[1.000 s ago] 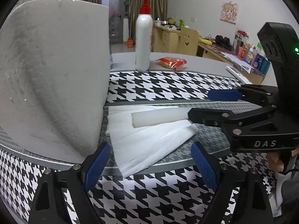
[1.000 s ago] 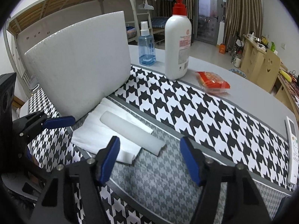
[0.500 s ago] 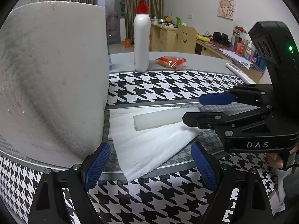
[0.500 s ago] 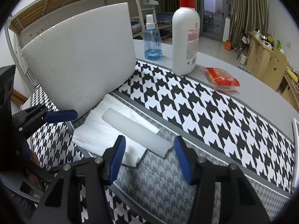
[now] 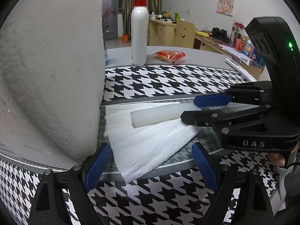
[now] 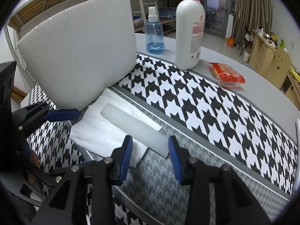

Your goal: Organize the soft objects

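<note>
A white foam stick (image 6: 135,127) lies on a folded white tissue (image 6: 101,133) on the houndstooth table mat; both show in the left wrist view, stick (image 5: 155,116), tissue (image 5: 150,146). A big white foam block (image 6: 78,48) stands upright just behind them, at the left in the left wrist view (image 5: 48,78). My right gripper (image 6: 150,151) is open, its jaws astride the near end of the stick without touching it; it shows in the left wrist view (image 5: 202,106). My left gripper (image 5: 150,166) is open and empty at the tissue's near edge.
A white pump bottle (image 6: 189,31), a blue spray bottle (image 6: 154,35) and a red snack packet (image 6: 226,75) stand on the grey table beyond the mat. A white remote (image 5: 240,69) lies near the far right edge. Desks and chairs fill the room behind.
My right gripper has moved forward to the stick's near end and its jaws have narrowed around it. My left gripper has barely moved.
</note>
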A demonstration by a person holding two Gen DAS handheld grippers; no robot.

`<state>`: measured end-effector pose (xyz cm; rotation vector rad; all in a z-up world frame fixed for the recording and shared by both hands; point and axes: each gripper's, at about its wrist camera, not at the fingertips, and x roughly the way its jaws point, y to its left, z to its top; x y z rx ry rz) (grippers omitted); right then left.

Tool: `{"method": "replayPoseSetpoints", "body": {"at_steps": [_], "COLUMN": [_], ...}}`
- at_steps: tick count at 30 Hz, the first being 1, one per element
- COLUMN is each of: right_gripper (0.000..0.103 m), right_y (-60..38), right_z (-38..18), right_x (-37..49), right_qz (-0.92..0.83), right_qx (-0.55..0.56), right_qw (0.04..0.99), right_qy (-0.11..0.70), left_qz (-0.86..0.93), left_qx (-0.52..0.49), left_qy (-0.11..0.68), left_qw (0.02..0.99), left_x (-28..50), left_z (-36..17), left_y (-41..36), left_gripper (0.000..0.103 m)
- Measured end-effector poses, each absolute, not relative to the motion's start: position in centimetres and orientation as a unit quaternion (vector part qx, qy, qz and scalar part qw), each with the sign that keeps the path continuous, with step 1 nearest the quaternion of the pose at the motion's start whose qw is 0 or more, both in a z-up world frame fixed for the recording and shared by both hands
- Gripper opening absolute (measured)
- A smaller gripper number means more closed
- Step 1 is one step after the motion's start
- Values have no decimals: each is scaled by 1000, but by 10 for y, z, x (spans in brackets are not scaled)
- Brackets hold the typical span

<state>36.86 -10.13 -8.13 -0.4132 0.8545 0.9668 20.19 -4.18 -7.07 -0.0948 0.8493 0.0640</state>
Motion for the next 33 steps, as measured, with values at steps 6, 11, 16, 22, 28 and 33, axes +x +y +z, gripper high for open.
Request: {"method": "replayPoseSetpoints", "body": {"at_steps": [6,11,16,22,28,33], "right_gripper": [44,44,44,41,21,12], "right_y": [-98,-96,-96,-91,-95,-98], "right_z": [-82,-83,-83,-85,-84,-82], "right_x": [368,368,370,367,375,378], "right_qz": [444,442,440,433,421,419], "right_qx": [-199,-202,-199,-212,-201,-198], "right_qw": [780,782,785,788,794,791], "right_qy": [393,390,387,382,389,399], "left_qz": [28,26,22,21,18,19], "left_qx": [-47,-51,-58,-62,-65,-67], "left_qy": [412,412,415,417,421,421], "left_qw": [909,909,908,907,905,904], "left_x": [201,202,202,202,201,202], "left_z": [-71,-70,-72,-72,-73,-73], "left_y": [-40,-39,-38,-37,-40,-39], "left_gripper": [89,89,89,89,89,89]}}
